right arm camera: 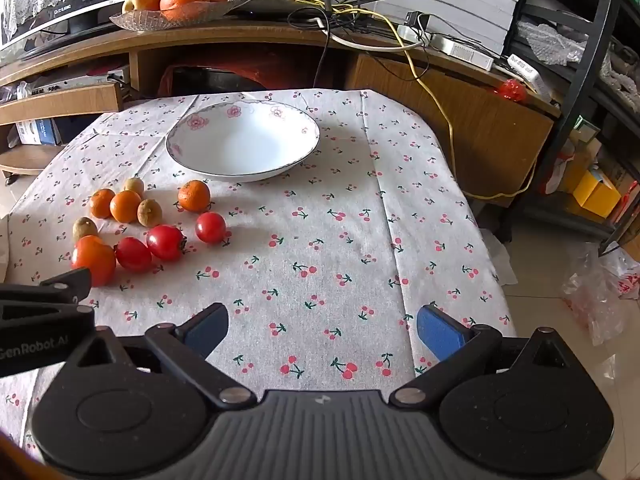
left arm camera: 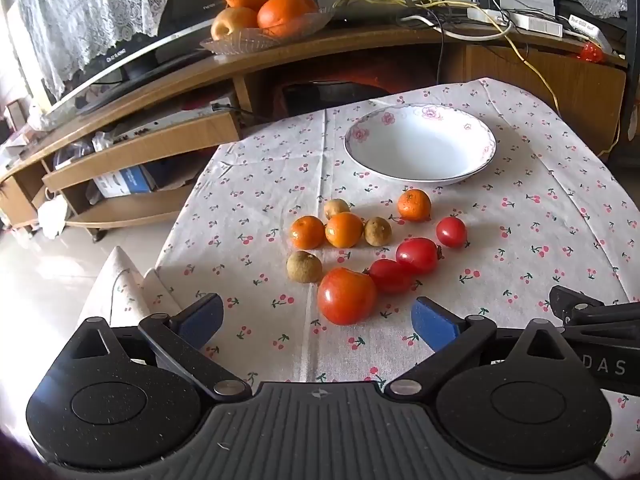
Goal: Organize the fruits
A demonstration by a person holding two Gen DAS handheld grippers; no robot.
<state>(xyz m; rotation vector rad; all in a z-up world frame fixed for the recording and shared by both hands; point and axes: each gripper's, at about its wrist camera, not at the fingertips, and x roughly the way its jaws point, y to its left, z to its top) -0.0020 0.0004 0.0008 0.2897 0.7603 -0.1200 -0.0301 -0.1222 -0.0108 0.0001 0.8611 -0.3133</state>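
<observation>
both jaws spread wide, holding nothing. left gripper [left arm camera: 318, 316] hovers just near the big tomato [left arm camera: 346, 295], soft and slick; pinch its round sides gently, white bowl [left arm camera: 420, 145] far.

We count four red tomatoes on the cloth, one large [left arm camera: 346, 295] and three small ones [left arm camera: 417, 255], along with three small oranges [left arm camera: 414, 204] and three brownish round fruits [left arm camera: 304, 266]. One white bowl [left arm camera: 420, 148] stands beyond them. On the cabinet behind, one glass dish [left arm camera: 240, 42] holds three oranges and a yellowish apple.
</observation>
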